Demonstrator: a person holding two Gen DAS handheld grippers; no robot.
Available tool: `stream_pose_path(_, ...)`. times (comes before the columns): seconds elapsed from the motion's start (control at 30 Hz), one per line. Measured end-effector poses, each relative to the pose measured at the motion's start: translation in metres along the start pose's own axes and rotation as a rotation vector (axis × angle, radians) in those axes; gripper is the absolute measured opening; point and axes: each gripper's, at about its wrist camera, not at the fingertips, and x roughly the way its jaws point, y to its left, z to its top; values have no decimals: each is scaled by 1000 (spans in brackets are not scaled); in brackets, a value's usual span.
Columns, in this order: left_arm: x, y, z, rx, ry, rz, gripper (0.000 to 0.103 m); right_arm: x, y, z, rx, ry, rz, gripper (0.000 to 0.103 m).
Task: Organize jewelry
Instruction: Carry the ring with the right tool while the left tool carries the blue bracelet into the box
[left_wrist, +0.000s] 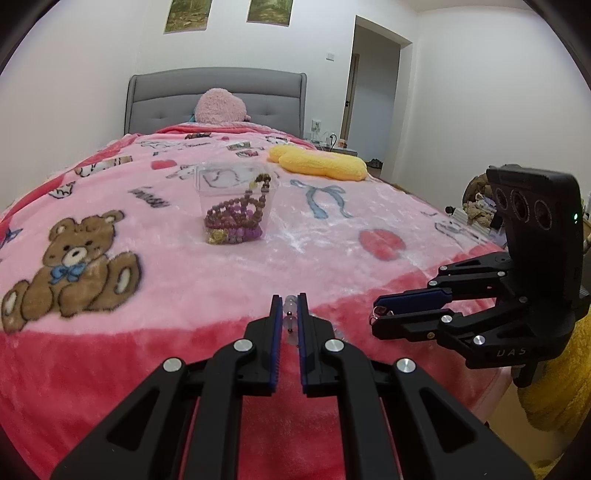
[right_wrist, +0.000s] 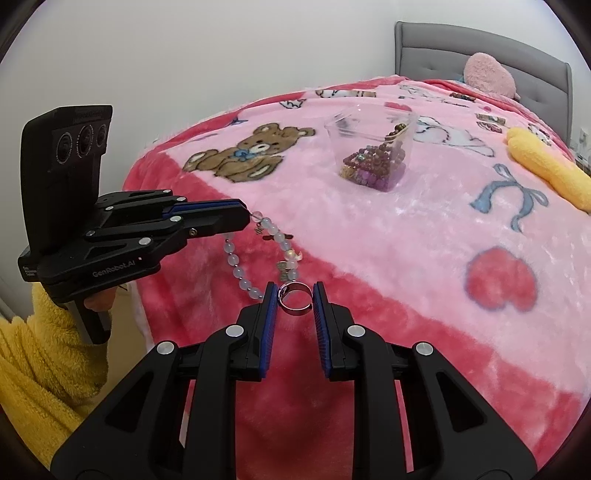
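My left gripper (left_wrist: 289, 298) is shut on a pale bead bracelet (left_wrist: 291, 314). In the right wrist view this gripper (right_wrist: 249, 216) is at the left, and the bracelet (right_wrist: 236, 266) hangs from its tip in a loop with small charms, over the red border of the blanket. My right gripper (right_wrist: 294, 291) is shut on a silver ring (right_wrist: 293, 301), pads against both sides. In the left wrist view this gripper (left_wrist: 376, 314) is at the right with the ring (left_wrist: 377, 312) at its tip. A clear plastic box (left_wrist: 236, 206) (right_wrist: 373, 147) holding brown and purple bead bracelets stands further up the bed.
The bed has a pink blanket (left_wrist: 332, 236) with a bear print. A yellow cushion (left_wrist: 321, 164) and a pink plush (left_wrist: 219, 107) lie toward the grey headboard (left_wrist: 218, 96). A yellow sleeve (right_wrist: 40, 362) holds the left gripper. A doorway (left_wrist: 373, 85) is at the far right.
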Motion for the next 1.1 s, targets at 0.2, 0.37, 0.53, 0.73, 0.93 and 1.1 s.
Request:
stream_pose_path(0.2, -8, 2, 12, -4, -34, -1, 8, -3, -2, 11, 4, -18, -14, 19)
stream_pose_path(0.37, -9, 7, 27, -18, -50, -2, 8, -4, -2, 25, -1, -28, -24, 19)
stream_pose_path(0.53, -7, 15, 45, -46, -73, -5, 8, -9, -1, 45, -31, -61, -71, 19)
stream_pose_path(0.73, -3, 17, 65, -45, -85, -6, 8, -15, -10, 70, -3, -98, -79, 19)
stream_pose_path(0.93, -4, 20, 77, -47, -108, -7, 8, -15, -20, 82, 30, -117, -86, 19)
stream_pose_path(1.1, 0, 25, 94, -46, -118, 5, 8, -12, -28, 92, 54, -142, -86, 19)
